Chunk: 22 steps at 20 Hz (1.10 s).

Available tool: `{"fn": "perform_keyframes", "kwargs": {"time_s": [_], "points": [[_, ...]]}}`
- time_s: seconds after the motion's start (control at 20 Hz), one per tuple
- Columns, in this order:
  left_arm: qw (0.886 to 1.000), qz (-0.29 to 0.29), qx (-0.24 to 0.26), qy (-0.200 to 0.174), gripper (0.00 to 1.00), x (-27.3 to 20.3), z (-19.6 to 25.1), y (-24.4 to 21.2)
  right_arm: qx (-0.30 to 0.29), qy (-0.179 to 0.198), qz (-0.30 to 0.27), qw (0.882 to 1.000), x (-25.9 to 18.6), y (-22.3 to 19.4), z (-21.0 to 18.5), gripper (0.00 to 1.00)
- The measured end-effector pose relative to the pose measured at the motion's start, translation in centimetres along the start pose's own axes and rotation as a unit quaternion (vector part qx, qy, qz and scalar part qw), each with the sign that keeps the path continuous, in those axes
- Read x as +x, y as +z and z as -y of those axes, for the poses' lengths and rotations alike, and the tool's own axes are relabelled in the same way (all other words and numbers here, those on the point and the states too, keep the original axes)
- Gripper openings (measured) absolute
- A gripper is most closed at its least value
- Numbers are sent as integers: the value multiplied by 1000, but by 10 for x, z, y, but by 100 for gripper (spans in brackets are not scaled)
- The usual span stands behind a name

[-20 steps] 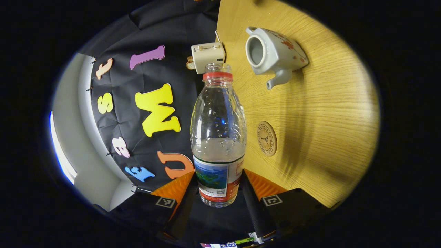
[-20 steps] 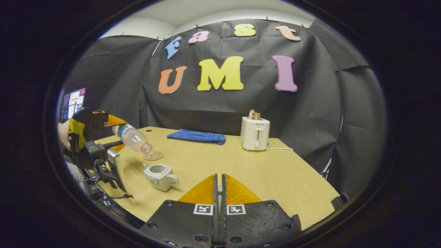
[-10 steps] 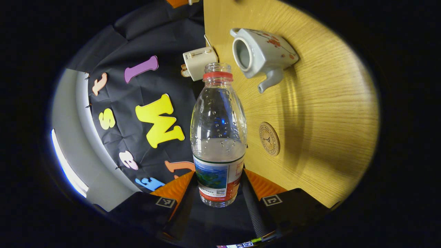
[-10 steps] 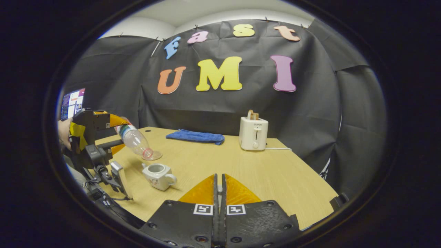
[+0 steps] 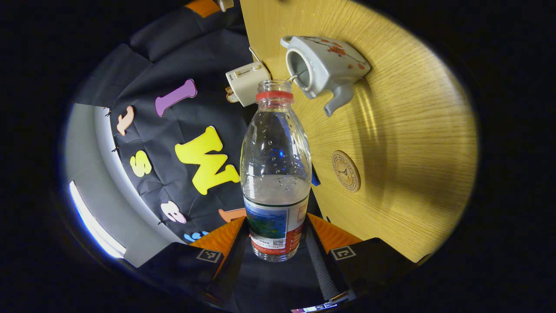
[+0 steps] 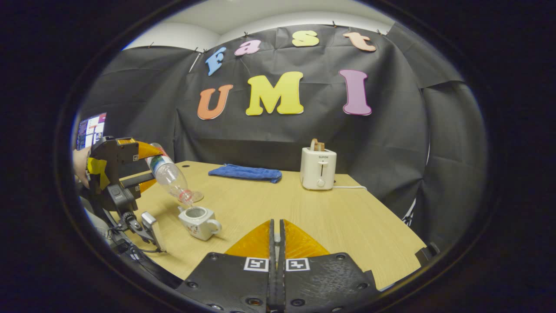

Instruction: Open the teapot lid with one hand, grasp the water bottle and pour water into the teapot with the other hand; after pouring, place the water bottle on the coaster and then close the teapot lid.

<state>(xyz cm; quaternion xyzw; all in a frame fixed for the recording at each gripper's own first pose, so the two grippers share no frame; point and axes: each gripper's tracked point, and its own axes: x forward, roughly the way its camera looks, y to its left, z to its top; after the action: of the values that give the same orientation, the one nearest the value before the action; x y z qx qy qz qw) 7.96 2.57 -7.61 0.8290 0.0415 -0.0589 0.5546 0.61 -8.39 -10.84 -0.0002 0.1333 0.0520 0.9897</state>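
Water bottle (image 5: 276,169) at centre frame, pinched by left gripper (image 5: 276,243), tilts its mouth to the open teapot (image 5: 325,69) at top; right gripper (image 6: 274,243) jaws pressed together

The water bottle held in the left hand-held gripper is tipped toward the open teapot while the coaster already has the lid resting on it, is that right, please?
Not quite: the coaster is bare, with no lid on it, as the left gripper view shows. The rest holds: the left hand-held gripper grips the water bottle, tipped with its mouth at the open teapot.
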Motion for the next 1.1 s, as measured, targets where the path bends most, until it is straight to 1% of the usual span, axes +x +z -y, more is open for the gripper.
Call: {"fn": "perform_keyframes", "kwargs": {"time_s": [0.4, 0.6, 1.1], "points": [[999, -4, 34, -3, 76, -1, -5, 1, 5, 2, 2, 1000, -4, 0, 1, 0], [998, -8, 62, 0, 76, -2, -14, -1, 8, 2, 3, 1000, -4, 0, 1, 0], [996, -12, 90, 3, 76, -3, -24, 2, 17, 7, 5, 1000, -5, -2, 2, 0]]}}
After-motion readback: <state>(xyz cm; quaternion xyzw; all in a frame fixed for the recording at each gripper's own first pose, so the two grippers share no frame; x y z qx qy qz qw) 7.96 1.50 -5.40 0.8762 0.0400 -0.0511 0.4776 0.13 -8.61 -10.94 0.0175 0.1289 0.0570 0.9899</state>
